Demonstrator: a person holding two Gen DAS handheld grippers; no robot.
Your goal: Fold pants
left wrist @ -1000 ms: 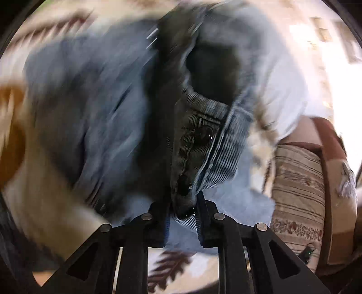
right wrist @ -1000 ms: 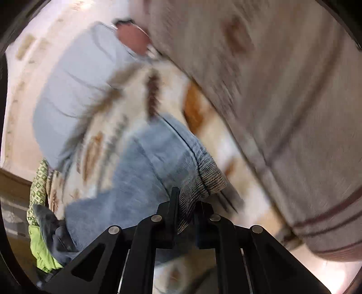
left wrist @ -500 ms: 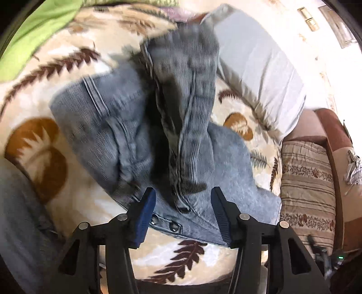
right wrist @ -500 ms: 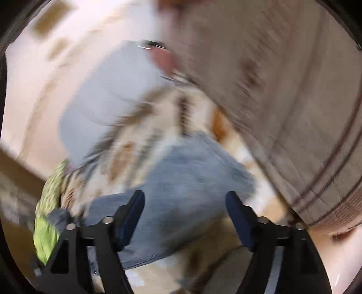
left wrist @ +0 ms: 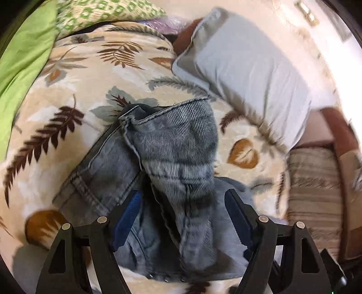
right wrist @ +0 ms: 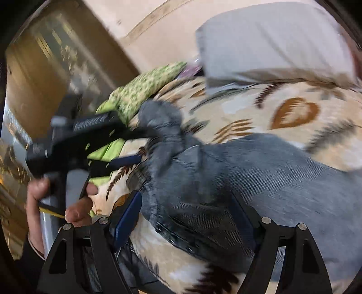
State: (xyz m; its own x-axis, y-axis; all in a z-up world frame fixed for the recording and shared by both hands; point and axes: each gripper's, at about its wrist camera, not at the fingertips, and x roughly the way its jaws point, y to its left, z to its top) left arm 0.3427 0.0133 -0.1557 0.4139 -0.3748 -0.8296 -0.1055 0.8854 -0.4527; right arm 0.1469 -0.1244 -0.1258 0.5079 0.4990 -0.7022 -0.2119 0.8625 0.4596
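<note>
Grey-blue corduroy pants [left wrist: 176, 162] lie bunched on a leaf-print bedspread [left wrist: 74, 74], one part folded over the rest. My left gripper [left wrist: 183, 217] is open, its jaws wide apart just above the pants' near end, holding nothing. In the right wrist view the pants [right wrist: 260, 181] spread across the bedspread [right wrist: 282, 108]. My right gripper [right wrist: 187, 217] is open over the waistband and empty. The left gripper [right wrist: 133, 147] also shows there, held by a hand, open at the pants' far bunched end.
A grey pillow [left wrist: 244, 67] lies at the back right of the bed. A green patterned cushion [left wrist: 108, 11] and green sheet [left wrist: 20, 58] sit at the back left. A striped cushion [left wrist: 314, 192] is at the right. A wooden cabinet [right wrist: 45, 74] stands beyond the bed.
Both grippers were shut on the pants a second ago. They opened and let go, and the pants dropped onto the bedspread. The left gripper has pulled back a little.
</note>
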